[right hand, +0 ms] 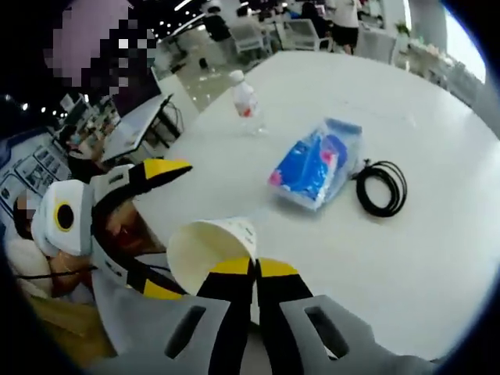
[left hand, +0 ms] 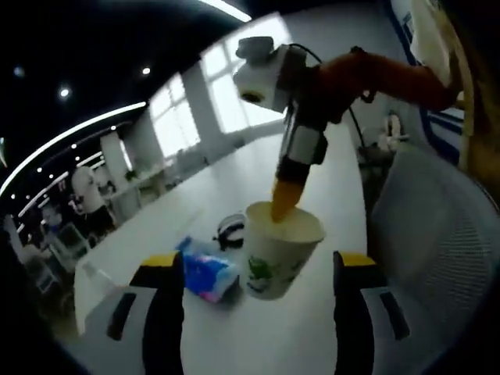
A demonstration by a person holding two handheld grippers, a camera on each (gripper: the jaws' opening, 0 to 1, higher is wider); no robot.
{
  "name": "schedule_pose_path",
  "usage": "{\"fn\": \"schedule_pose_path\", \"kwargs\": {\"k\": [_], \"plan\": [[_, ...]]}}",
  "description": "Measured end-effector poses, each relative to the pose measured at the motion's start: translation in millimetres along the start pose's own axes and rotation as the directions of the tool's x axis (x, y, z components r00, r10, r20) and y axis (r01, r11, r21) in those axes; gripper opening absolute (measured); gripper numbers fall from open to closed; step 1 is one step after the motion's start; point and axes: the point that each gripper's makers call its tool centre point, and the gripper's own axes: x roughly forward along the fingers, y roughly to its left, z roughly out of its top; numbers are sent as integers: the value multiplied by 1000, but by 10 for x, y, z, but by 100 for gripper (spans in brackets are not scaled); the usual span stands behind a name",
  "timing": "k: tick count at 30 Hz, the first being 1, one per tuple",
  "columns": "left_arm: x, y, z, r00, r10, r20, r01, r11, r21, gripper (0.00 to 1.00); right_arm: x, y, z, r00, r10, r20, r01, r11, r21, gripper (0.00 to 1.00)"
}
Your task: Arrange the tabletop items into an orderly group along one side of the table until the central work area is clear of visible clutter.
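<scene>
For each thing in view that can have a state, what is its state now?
White paper cup: empty, tilted, rim pinched by the right gripper.
Right gripper: shut on the cup.
Left gripper: open.
Blue plastic packet: lying flat on the white table.
Black cable: coiled.
Clear plastic bottle: upright.

Both grippers have grey jaws with slotted sides and yellow-and-black tips, the left gripper (left hand: pixel 260 269) and the right gripper (right hand: pixel 255 269), whose white body joins an orange handle trailing a thin black cable.
</scene>
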Motion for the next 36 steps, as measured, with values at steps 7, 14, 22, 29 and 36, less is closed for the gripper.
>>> {"fn": "schedule_pose_path", "kwargs": {"k": [7, 14, 22, 29, 36], "plan": [[34, -61, 19, 1000, -11, -22, 12, 999, 42, 64, 15, 135, 18, 999, 44, -24, -45, 998, -32, 2], [44, -134, -16, 998, -34, -57, 37, 997, 64, 51, 24, 178, 30, 998, 62, -30, -64, 996, -59, 2], [61, -142, -48, 996, -13, -83, 22, 994, 107, 41, 15, 194, 58, 997, 75, -15, -76, 994, -75, 2], [44, -95, -69, 996, 16, -89, -7, 994, 105, 40, 26, 213, 137, 996, 78, 36, -70, 983, -172, 2], [7, 36, -40, 998, 42, -53, -42, 999, 6, 40, -10, 187, 328, 987, 67, 148, -37, 981, -192, 9]]}}
